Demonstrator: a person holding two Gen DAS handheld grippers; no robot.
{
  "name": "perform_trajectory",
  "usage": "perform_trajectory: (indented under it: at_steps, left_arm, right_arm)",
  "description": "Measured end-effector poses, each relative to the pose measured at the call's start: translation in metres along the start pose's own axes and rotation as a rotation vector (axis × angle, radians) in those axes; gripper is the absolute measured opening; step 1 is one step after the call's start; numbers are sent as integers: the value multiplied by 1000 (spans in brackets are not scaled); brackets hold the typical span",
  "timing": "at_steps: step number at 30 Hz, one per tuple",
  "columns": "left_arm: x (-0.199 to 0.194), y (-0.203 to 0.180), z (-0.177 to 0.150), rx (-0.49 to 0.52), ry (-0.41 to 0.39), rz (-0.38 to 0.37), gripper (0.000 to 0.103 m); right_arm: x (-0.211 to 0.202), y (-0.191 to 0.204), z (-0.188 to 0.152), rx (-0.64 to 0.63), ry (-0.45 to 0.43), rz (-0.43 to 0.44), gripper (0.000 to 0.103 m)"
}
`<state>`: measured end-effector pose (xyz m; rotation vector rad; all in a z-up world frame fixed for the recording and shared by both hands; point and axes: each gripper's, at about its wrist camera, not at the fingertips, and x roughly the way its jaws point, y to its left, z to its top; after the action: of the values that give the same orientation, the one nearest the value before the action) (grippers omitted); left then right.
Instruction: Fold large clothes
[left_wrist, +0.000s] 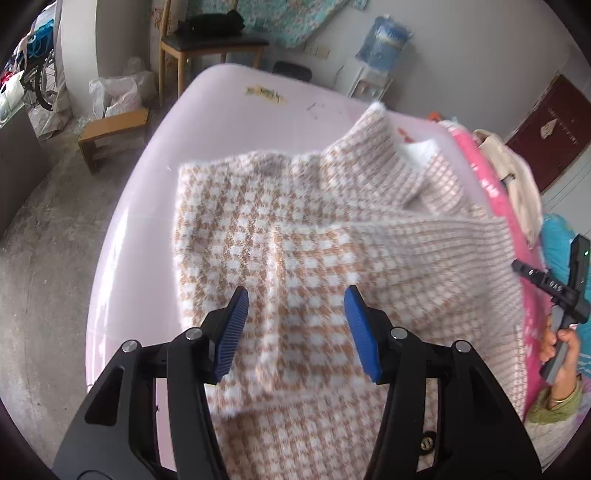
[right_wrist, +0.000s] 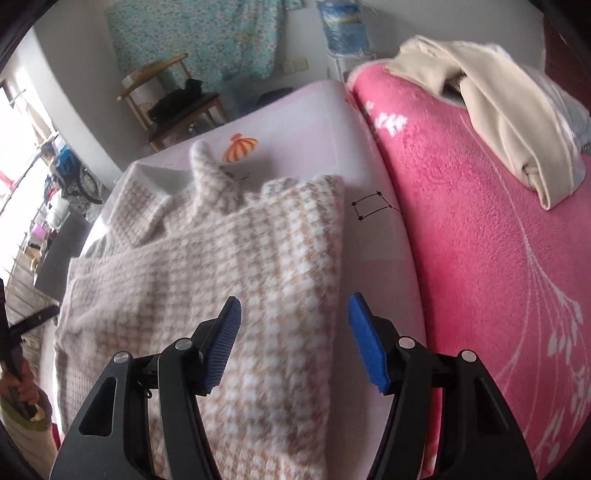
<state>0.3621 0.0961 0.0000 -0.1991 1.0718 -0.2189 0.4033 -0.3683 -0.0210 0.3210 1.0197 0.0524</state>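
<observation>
While both pairs of blue fingers stood released, nothing lay between them. Left gripper (left_wrist: 295, 325) hovered over the houndstooth sweater (left_wrist: 295, 236); right gripper (right_wrist: 293, 332) hung above its right edge. Sweater lay partly folded on the pale pink bed sheet (left_wrist: 221, 99), beside a pink blanket (right_wrist: 480, 240) bearing a cream garment (right_wrist: 509, 110).

Checked sweater (left_wrist: 295, 236) on pink bed (left_wrist: 207, 110)
</observation>
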Motion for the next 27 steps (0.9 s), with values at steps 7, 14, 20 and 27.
perform_trajectory:
  at_steps: [7,14,20,27]
  left_arm:
    - [18,-3,5,-25,-14,7,23]
    - [15,-13,18,-18,-83,-20,11]
    - [30,-21,14,20,-74,36,11]
    - [17,-17,11,55,-115,59,19]
  right_arm:
    - [18,1,20,-15,8,10,19]
    - [2,0,22,-19,-45,21,10]
    - [23,-19,17,30,-20,29,12]
    - [3,-8,20,-6,-52,-82,38]
